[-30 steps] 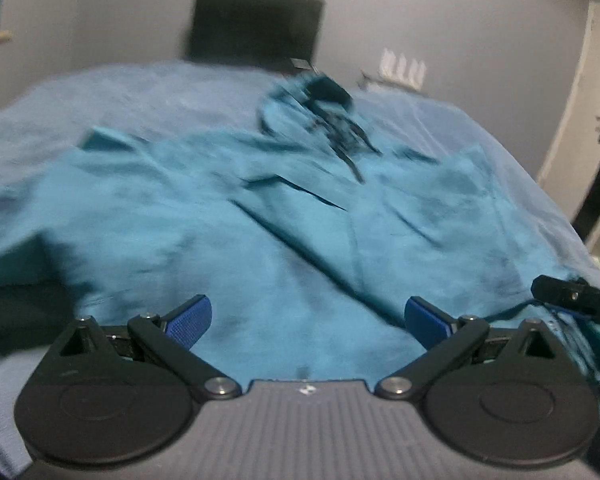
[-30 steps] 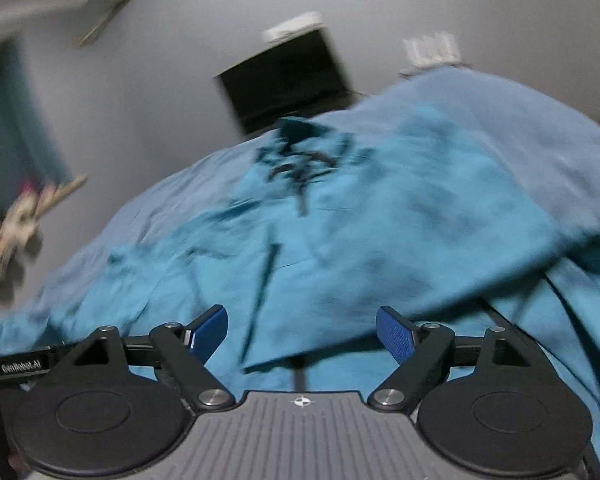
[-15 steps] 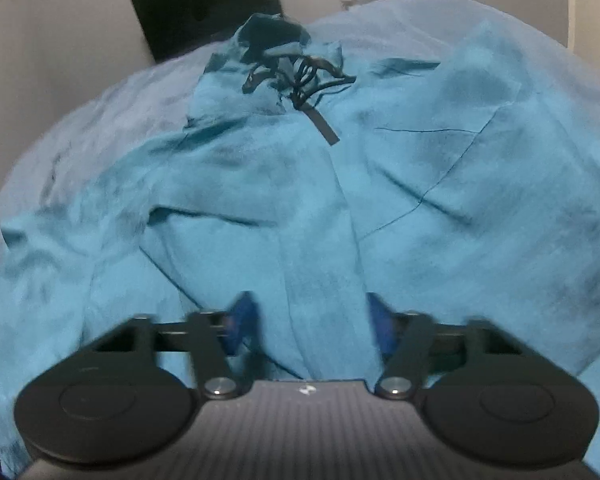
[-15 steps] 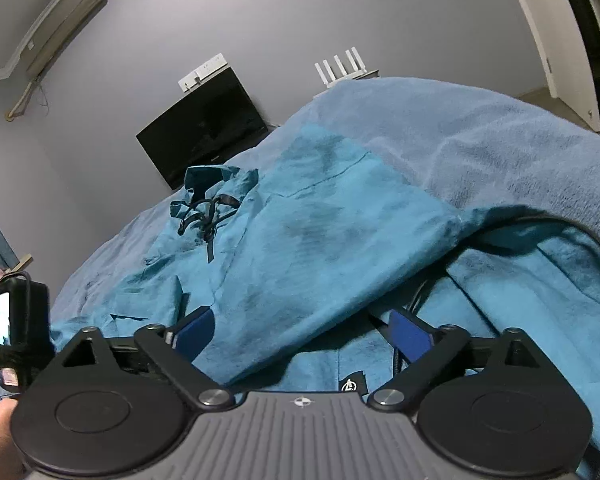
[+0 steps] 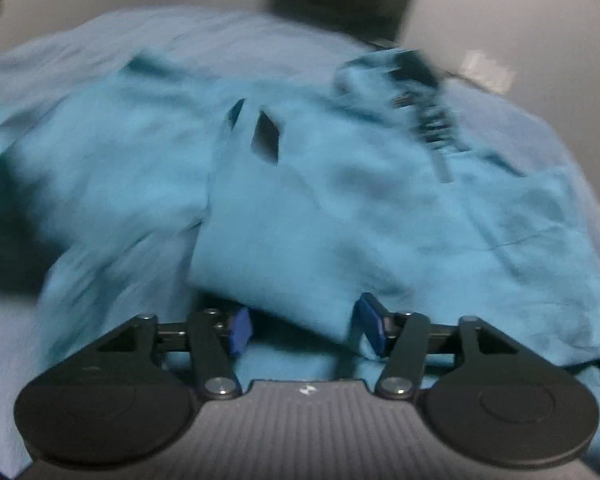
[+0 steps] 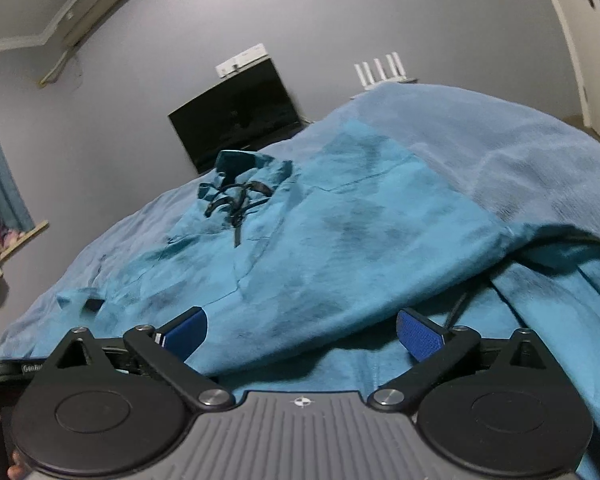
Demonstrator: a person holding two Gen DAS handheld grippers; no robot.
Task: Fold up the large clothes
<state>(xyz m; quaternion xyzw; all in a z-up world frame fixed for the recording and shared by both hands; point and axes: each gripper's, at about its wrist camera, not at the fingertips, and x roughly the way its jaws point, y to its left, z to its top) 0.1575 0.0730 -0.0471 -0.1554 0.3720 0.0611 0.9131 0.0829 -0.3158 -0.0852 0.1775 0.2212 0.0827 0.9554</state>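
Teal hooded garment (image 6: 340, 240) lies spread across a bed covered in a paler blue blanket (image 6: 520, 152), its hood and dark drawstrings (image 6: 232, 200) at the far end, toward a black screen (image 6: 236, 116) against the grey wall.

We hold the left gripper (image 5: 304, 328) low at the near edge of the cloth. Its blue pads stand partly apart, and a folded flap of the fabric sits between them. Motion blur keeps us from telling whether the pads pinch it or only bracket it.

We hold the right gripper (image 6: 302, 332) with its blue pads wide apart. A fold of the garment rises between and beyond them, but nothing is gripped.

We judge the fold to be at an early stage: a side panel or sleeve seems laid partly over the body, and the garment is far from a neat stack. The next move likely calls for a firm pinch on one layer only, then carrying it flat across.

The left view is heavily smeared, so seams and edges blur there. A dark cable (image 6: 456, 308) runs under the fabric at right, its ends hidden. The garment's near hem is cut off by both grippers.
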